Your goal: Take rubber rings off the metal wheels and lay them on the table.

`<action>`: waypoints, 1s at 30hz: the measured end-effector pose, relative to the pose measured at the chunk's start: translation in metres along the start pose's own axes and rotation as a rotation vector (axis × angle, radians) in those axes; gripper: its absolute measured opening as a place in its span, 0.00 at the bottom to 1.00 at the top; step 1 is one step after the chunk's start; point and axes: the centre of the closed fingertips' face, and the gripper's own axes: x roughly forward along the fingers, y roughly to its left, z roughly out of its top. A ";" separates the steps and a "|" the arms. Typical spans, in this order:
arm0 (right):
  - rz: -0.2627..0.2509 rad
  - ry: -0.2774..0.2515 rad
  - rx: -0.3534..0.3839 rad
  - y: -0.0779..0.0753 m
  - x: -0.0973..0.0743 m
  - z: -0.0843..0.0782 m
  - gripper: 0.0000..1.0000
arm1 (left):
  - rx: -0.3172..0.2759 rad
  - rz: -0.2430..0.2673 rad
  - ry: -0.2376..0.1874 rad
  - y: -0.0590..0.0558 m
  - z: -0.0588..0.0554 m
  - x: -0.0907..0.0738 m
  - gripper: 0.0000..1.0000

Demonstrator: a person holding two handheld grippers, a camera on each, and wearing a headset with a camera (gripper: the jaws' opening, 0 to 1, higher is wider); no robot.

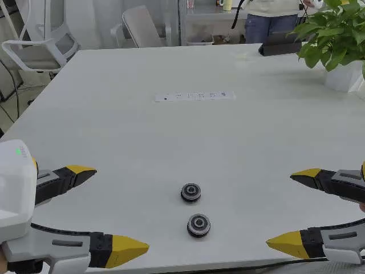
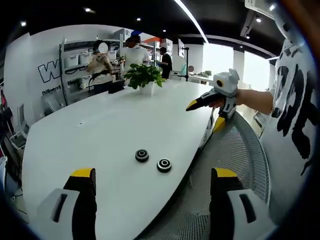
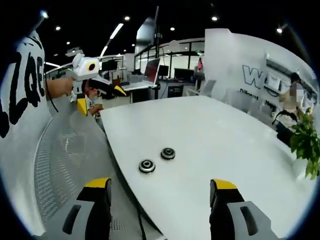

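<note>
Two small metal wheels with black rubber rings lie flat near the table's front edge: the farther wheel [image 1: 190,192] [image 2: 142,155] [image 3: 168,153] and the nearer wheel [image 1: 198,225] [image 2: 164,165] [image 3: 147,165]. My left gripper [image 1: 109,208] [image 2: 153,182] is open at the front left, well to the left of the wheels. My right gripper [image 1: 293,208] [image 3: 160,190] is open at the front right, equally apart from them. Nothing is between either pair of jaws.
A white power strip [image 1: 194,96] lies mid-table. A potted green plant [image 1: 336,40] [image 2: 144,77] [image 3: 306,142] stands at the far right corner. White chairs [image 1: 40,43] stand beyond the far left edge, and people [image 2: 102,62] stand behind the table.
</note>
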 end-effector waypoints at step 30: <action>0.009 0.007 -0.005 0.001 -0.001 -0.001 0.78 | 0.003 -0.001 0.001 0.000 0.001 -0.001 0.93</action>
